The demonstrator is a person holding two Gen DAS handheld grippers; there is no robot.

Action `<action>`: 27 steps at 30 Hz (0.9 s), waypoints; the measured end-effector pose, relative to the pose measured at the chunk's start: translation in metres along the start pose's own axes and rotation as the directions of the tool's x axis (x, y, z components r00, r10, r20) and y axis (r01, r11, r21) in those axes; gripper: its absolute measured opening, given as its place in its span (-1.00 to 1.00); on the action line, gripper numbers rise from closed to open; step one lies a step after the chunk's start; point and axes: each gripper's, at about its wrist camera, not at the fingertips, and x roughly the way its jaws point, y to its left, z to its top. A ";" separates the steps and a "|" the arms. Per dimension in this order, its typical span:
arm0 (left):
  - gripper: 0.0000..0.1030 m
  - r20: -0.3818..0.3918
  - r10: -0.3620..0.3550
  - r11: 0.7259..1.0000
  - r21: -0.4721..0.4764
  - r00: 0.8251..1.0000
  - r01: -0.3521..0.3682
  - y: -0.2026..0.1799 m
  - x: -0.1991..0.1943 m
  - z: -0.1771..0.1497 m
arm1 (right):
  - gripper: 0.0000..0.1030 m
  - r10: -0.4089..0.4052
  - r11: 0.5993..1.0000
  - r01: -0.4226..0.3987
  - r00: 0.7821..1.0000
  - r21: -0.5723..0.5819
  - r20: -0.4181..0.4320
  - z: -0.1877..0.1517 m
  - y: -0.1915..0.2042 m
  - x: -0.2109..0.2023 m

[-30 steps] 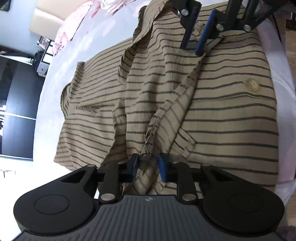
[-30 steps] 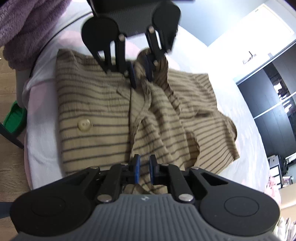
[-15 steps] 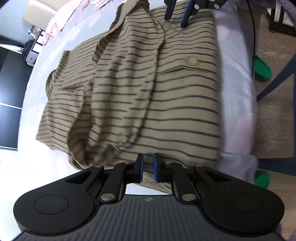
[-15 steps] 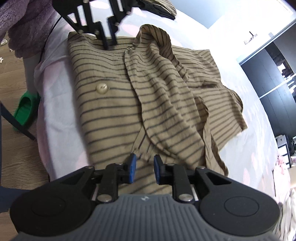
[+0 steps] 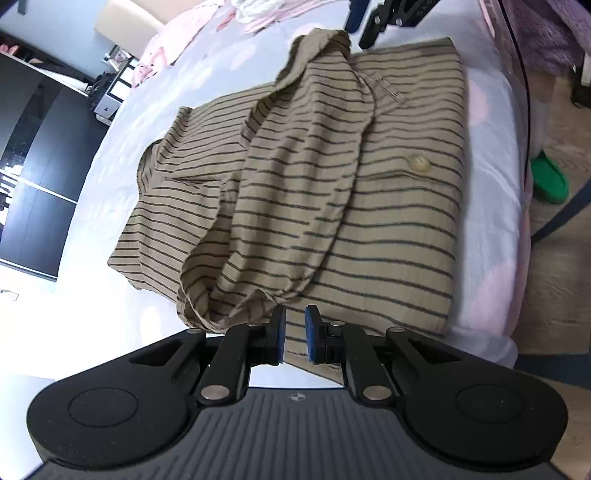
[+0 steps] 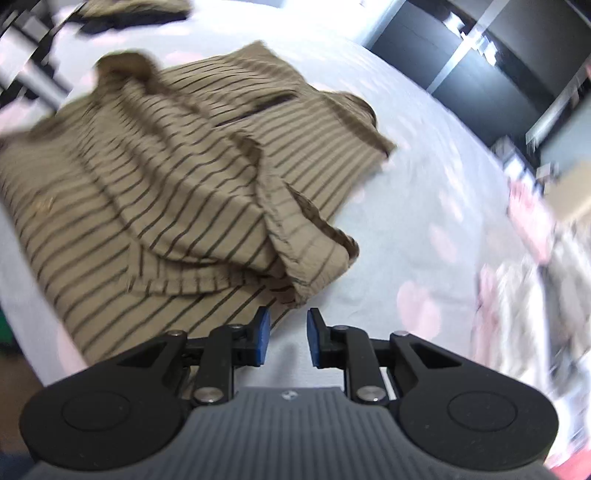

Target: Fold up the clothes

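A tan shirt with dark stripes [image 5: 388, 229] lies on the white bed sheet [image 5: 110, 332], one front panel [image 5: 295, 177] folded over the body. A pale button [image 5: 418, 164] shows on the layer beneath. My left gripper [image 5: 294, 332] hovers over the shirt's near hem. Its pads stand a narrow slit apart, and nothing is pinched between them. My right gripper [image 6: 288, 339] is open over bare sheet, just short of the shirt's folded corner [image 6: 314, 266]. In the left wrist view the right gripper [image 5: 364, 27] is off the cloth beyond the collar end.
The bed's edge runs along the right, with wooden floor, a green slipper [image 5: 548, 181] and a dark chair leg [image 5: 561, 214] below it. Purple fluffy cloth [image 5: 546, 29] hangs nearby. Pink and white clothes [image 6: 535, 277] lie further along the bed. A dark wardrobe [image 5: 33, 166] stands behind.
Both grippers carried the panel's edge across the shirt, let it go and drew back. The right gripper has swung off the shirt toward the bare sheet.
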 end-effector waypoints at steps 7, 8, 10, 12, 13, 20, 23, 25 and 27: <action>-0.81 -0.007 0.029 0.999 -0.021 1.000 -0.029 0.006 0.001 0.003 | -0.97 0.098 0.957 -0.092 0.995 0.274 -0.009 0.002 -0.031 0.017; -0.81 -0.008 0.033 0.999 -0.024 0.999 -0.033 0.006 0.001 0.003 | -0.97 0.106 0.953 -0.099 0.994 0.285 -0.008 0.001 -0.033 0.014; -0.81 -0.010 0.037 0.999 -0.028 0.999 -0.038 0.007 0.001 0.003 | -0.98 0.109 0.953 -0.103 0.994 0.286 -0.003 0.001 -0.033 0.006; -0.81 -0.013 0.039 0.999 -0.031 0.999 -0.040 0.008 0.001 0.003 | -0.98 0.110 0.952 -0.104 0.994 0.288 -0.006 -0.001 -0.032 -0.003; -0.81 -0.014 0.040 0.999 -0.030 0.999 -0.041 0.008 0.001 0.003 | -0.97 0.112 0.951 -0.105 0.994 0.292 -0.008 -0.002 -0.032 -0.005; -0.81 -0.014 0.047 0.999 -0.013 0.999 -0.047 0.007 0.002 0.005 | -0.97 0.100 0.930 -0.082 0.995 0.359 -0.031 -0.008 -0.046 -0.013; -0.81 -0.013 0.050 0.999 -0.005 0.999 -0.050 0.007 0.002 0.006 | -0.81 0.112 0.941 -0.087 0.992 0.327 -0.058 -0.009 -0.042 -0.011; -0.80 -0.010 0.052 0.999 -0.011 0.999 -0.052 0.007 0.000 0.006 | -0.74 0.129 0.948 -0.108 0.990 0.298 -0.053 -0.009 -0.036 -0.012; -0.80 0.000 0.053 0.998 -0.027 0.999 -0.053 0.009 -0.002 0.005 | -0.67 0.122 0.961 -0.108 0.992 0.254 -0.042 -0.008 -0.030 -0.016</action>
